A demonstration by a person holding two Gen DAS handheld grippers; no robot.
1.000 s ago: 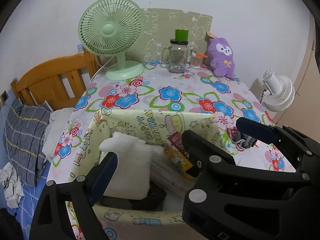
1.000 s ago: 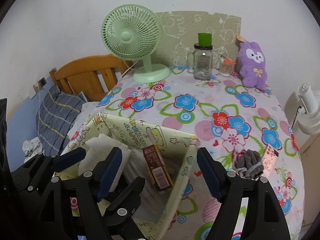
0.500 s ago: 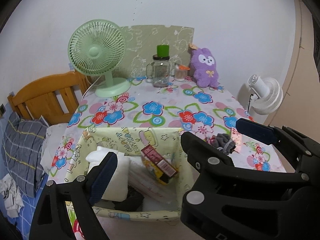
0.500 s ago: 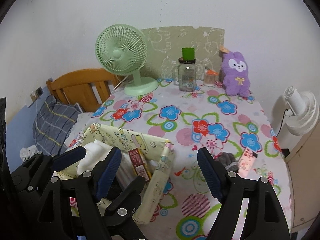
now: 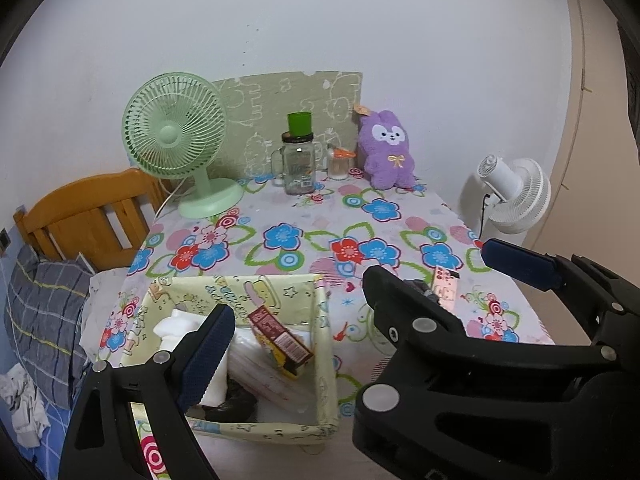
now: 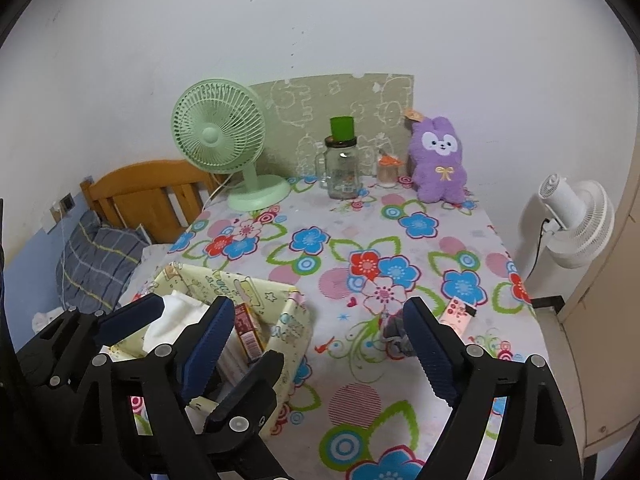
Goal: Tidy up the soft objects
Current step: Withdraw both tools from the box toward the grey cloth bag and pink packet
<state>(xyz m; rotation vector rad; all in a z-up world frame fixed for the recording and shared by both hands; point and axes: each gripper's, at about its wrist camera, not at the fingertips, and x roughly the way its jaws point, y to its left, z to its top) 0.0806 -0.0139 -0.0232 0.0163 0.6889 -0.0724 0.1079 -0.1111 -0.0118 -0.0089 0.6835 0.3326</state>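
Note:
A yellow cartoon-print fabric basket [image 5: 280, 288] [image 6: 224, 280] stands at the table's front left. It holds a white folded soft bundle [image 5: 176, 322] [image 6: 172, 312], a red and yellow packet [image 5: 280, 336] [image 6: 246, 332] and a clear-wrapped pack [image 5: 260, 368]. A grey soft scrunchie [image 6: 392, 332] lies on the cloth, half hidden by my right finger. A purple plush bunny [image 5: 386, 150] [image 6: 438, 160] sits against the back wall. My left gripper [image 5: 320, 316] hangs open over the basket's near side. Beside the basket, my right gripper [image 6: 318, 308] is opening, nothing between its pads.
A green desk fan [image 5: 176, 140], a glass jar mug [image 5: 298, 168] with a green cup on it and a small orange-lidded jar [image 5: 340, 164] line the back. A pink packet [image 6: 460, 314] lies near the scrunchie. A white fan [image 6: 576, 220] stands off the right edge, a wooden headboard [image 5: 88, 208] to the left.
Both grippers have drawn back and risen from the basket, so more of the table shows. The right jaws stand slightly wider.

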